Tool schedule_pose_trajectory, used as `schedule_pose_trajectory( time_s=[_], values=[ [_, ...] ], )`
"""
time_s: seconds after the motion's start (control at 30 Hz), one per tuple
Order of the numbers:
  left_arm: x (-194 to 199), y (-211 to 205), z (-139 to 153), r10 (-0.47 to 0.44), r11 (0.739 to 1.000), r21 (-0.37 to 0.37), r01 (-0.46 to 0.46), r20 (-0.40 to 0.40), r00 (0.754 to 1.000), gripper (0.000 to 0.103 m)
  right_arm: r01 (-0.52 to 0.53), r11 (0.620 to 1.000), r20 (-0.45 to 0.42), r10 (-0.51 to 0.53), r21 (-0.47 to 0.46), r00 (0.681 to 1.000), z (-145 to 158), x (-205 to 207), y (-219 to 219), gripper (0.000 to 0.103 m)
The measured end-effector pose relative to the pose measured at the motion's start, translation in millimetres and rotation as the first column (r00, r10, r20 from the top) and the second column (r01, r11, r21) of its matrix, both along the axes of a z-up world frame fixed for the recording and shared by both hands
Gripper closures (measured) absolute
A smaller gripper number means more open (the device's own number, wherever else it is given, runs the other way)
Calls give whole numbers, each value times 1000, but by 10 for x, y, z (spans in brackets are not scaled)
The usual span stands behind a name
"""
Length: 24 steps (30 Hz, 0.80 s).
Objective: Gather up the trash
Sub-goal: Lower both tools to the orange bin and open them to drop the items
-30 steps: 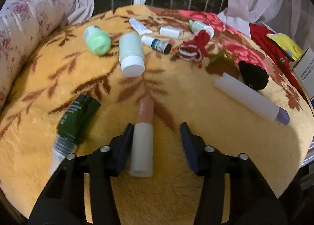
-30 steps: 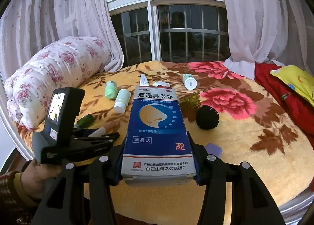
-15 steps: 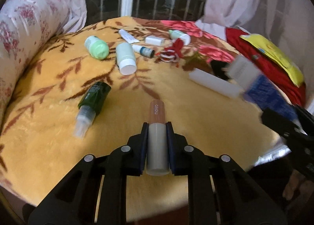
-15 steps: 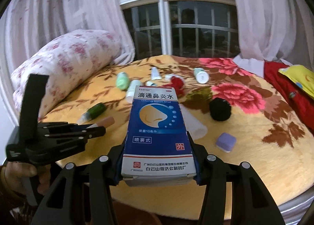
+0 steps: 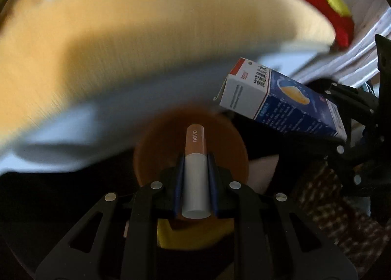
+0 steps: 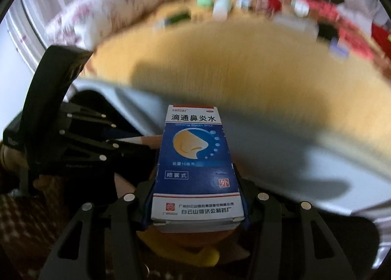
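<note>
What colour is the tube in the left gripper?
The tube is white with a brownish-orange cap end, clearest in the left wrist view.

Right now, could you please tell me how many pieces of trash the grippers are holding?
2. A two-tone tube is clamped in the left gripper, and a blue-and-white medicine box in the right gripper. More remain blurred on the bed.

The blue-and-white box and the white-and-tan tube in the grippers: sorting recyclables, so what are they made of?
The blue-and-white box looks like thin printed cardboard with a slight sheen: sharp folded edges and a tuck flap. The white-and-tan tube looks like smooth matte plastic, judging by its even colour, though that is less certain.
</note>
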<state>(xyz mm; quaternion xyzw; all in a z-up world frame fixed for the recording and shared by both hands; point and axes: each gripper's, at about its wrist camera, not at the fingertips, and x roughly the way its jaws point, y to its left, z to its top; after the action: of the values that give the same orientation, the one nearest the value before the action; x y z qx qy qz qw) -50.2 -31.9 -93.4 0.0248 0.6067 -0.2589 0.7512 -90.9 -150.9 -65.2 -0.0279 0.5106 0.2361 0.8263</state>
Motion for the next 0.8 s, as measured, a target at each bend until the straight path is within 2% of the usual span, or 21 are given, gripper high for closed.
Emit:
schedule_pose_trajectory(
  time_s=[0.13, 0.23, 0.27, 0.3, 0.33, 0.37, 0.6, 0.7, 0.8],
  values=[
    [66, -17, -362, 9, 1000, 11, -7, -126, 992, 85, -27, 998, -98, 22, -50, 995, -318, 22, 102, 52],
    [117, -34, -484, 20, 1000, 24, -16, -189, 982, 84, -37, 997, -159, 26, -70, 987, -444, 79, 144, 50],
    [133, -36, -499, 23, 999, 33, -16, -207, 978, 70, -31, 997, -174, 18, -77, 985, -472, 106, 138, 49],
    [145, -35, -507, 26, 999, 46, -16, -217, 976, 60, -25, 996, -183, 10, -80, 983, -484, 125, 125, 41],
    [155, -26, -497, 37, 997, 67, -23, -215, 976, 39, -15, 996, -188, -1, -83, 982, -485, 147, 97, 34],
    [161, -16, -462, 48, 997, 76, -34, -195, 980, 33, -6, 997, -183, -10, -83, 983, -478, 160, 70, 33],
    [112, -9, -238, 39, 999, 41, -35, -101, 994, 33, 52, 998, -115, -55, -25, 992, -268, 211, -150, 33],
    [104, 6, 65, 53, 999, 0, -53, 17, 998, 33, 68, 998, 5, -68, -6, 998, -122, 160, -174, 33],
    [214, 113, 530, 112, 993, -49, -105, 189, 976, 33, 82, 996, 167, -87, 35, 982, 173, 183, -183, 29]
  ],
)
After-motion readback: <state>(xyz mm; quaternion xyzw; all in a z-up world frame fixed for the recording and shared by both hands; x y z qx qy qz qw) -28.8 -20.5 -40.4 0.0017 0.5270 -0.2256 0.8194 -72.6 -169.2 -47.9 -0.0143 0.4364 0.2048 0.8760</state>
